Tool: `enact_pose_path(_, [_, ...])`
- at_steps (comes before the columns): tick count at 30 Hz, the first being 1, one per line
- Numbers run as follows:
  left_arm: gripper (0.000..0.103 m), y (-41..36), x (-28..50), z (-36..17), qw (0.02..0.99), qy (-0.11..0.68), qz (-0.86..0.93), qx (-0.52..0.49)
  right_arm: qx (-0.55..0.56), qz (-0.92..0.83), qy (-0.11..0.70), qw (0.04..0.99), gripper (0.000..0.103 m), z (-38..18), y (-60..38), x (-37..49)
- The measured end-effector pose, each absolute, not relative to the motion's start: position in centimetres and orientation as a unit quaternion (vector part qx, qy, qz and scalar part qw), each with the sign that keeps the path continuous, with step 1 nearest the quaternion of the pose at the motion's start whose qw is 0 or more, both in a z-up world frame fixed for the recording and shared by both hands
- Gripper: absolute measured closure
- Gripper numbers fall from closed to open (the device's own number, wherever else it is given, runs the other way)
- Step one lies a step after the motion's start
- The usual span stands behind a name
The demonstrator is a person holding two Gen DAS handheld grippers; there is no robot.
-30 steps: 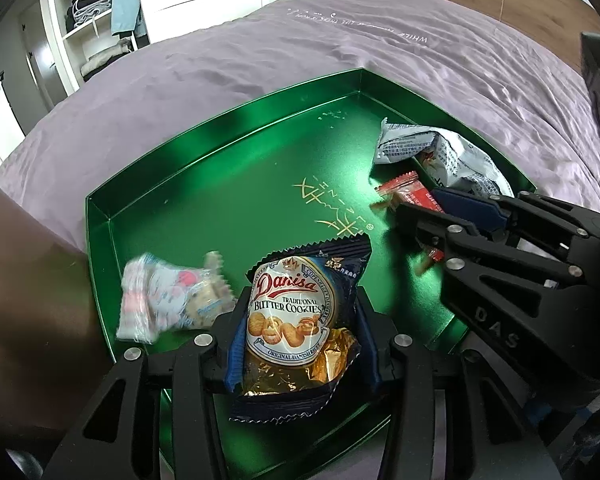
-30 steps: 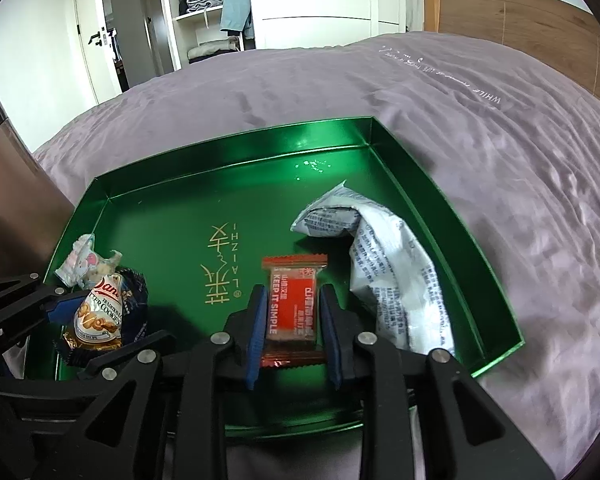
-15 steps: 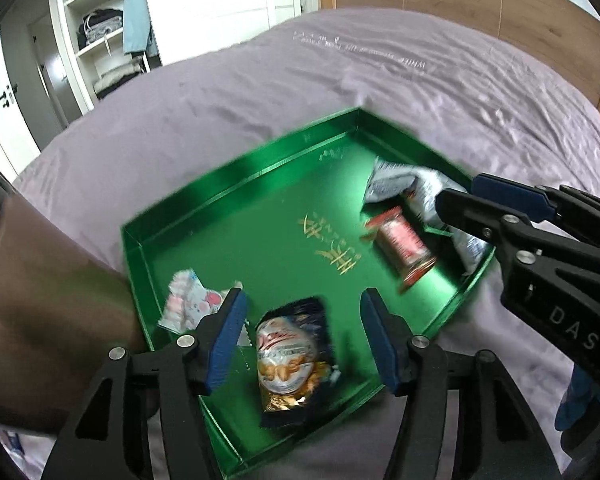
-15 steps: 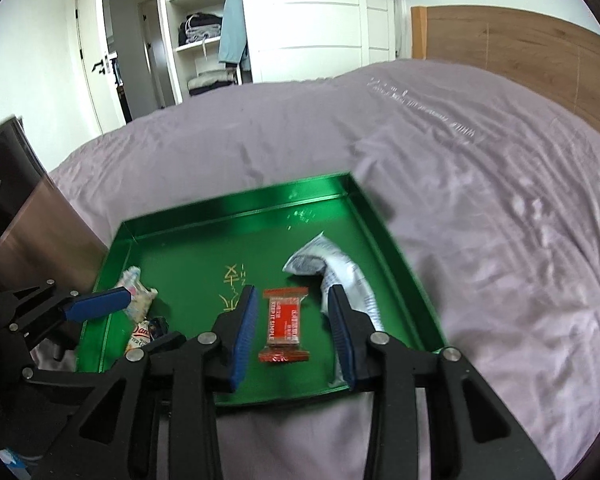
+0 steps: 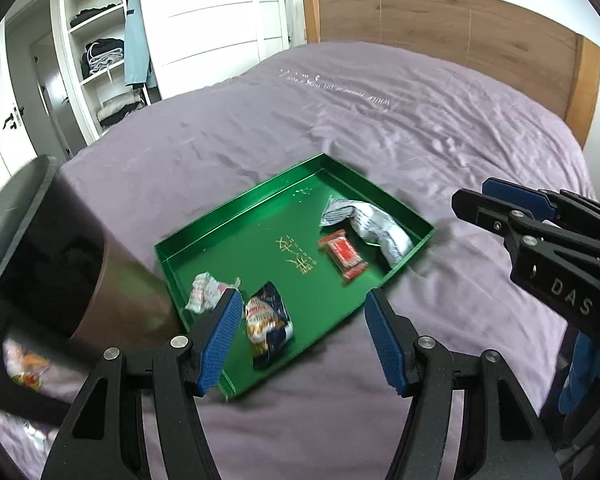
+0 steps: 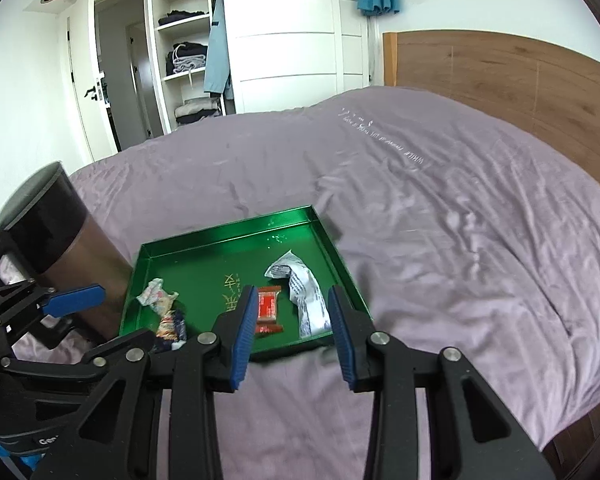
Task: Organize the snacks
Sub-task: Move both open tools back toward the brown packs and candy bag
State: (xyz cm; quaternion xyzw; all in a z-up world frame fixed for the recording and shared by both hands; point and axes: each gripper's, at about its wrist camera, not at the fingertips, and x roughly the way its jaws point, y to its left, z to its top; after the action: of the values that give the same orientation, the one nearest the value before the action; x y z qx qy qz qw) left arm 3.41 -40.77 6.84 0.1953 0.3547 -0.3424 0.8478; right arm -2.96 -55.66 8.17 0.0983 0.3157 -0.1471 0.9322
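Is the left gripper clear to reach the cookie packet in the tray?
Likely yes. The left gripper, jaws just opening and empty, hangs above the cookie packet, which lies uncovered in the tray; only the pink candy sits close beside it.

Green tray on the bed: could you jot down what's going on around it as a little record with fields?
tray: green tray on purple bedspread
in tray: cookie packet, pink-white sweet, red bar, white wrapper
beside tray: dark bin
left gripper: jaws have just been opening, gripping nothing; the cookie packet lies in the tray
right gripper: open, empty
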Motion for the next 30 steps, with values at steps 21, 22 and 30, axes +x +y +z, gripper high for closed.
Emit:
enact_pose_path(21, [0.044, -15.8, -1.7, 11.6, 0.907, 0.346, -0.21, 0.117, 0.065, -0.039, 0.271, 0.96, 0.103, 16.3, -37.5, -12.2])
enact_pose_path(22, [0.044, -14.1, -1.7, 11.4, 0.91, 0.347, -0.198, 0.111, 0.064, -0.032, 0.272, 0.96, 0.103, 16.4, -36.5, -12.2])
enact_pose_path(30, [0.033, -1.5, -0.8, 9.8, 0.928, 0.353, -0.095, 0.067, 0.038, 0.04, 0.286, 0.957, 0.084, 15.9, -27.6, -10.0])
